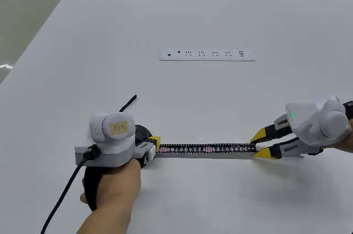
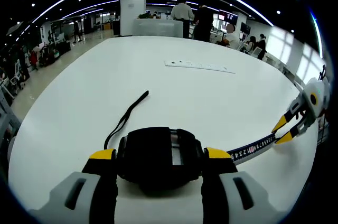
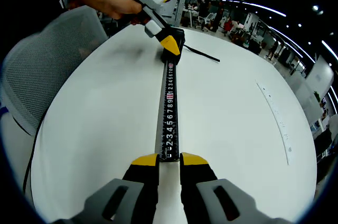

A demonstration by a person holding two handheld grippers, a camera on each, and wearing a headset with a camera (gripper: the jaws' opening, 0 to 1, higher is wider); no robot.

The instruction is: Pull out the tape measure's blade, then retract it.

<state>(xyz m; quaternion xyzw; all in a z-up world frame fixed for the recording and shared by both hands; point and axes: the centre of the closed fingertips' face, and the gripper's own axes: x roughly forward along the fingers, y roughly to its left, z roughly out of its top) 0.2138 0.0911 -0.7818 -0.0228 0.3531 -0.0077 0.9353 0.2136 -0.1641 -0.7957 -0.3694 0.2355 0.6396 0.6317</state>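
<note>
A black tape measure case (image 2: 158, 155) sits on the white table, clamped between the yellow-tipped jaws of my left gripper (image 1: 151, 147). Its numbered blade (image 1: 207, 149) runs out flat along the table to the right. My right gripper (image 1: 260, 144) is shut on the blade's end. In the right gripper view the blade (image 3: 169, 113) stretches straight away from my right gripper (image 3: 169, 159) to the case (image 3: 173, 40), and in the left gripper view the blade (image 2: 251, 149) leads off right to the other gripper (image 2: 282, 130). A black wrist strap (image 2: 127, 115) trails from the case.
A white power strip (image 1: 207, 54) lies flat further back on the white table (image 1: 193, 96). A black cable (image 1: 63, 195) hangs from the left gripper. A grey mesh chair (image 3: 47, 60) stands by the table's edge in the right gripper view. People stand far behind the table.
</note>
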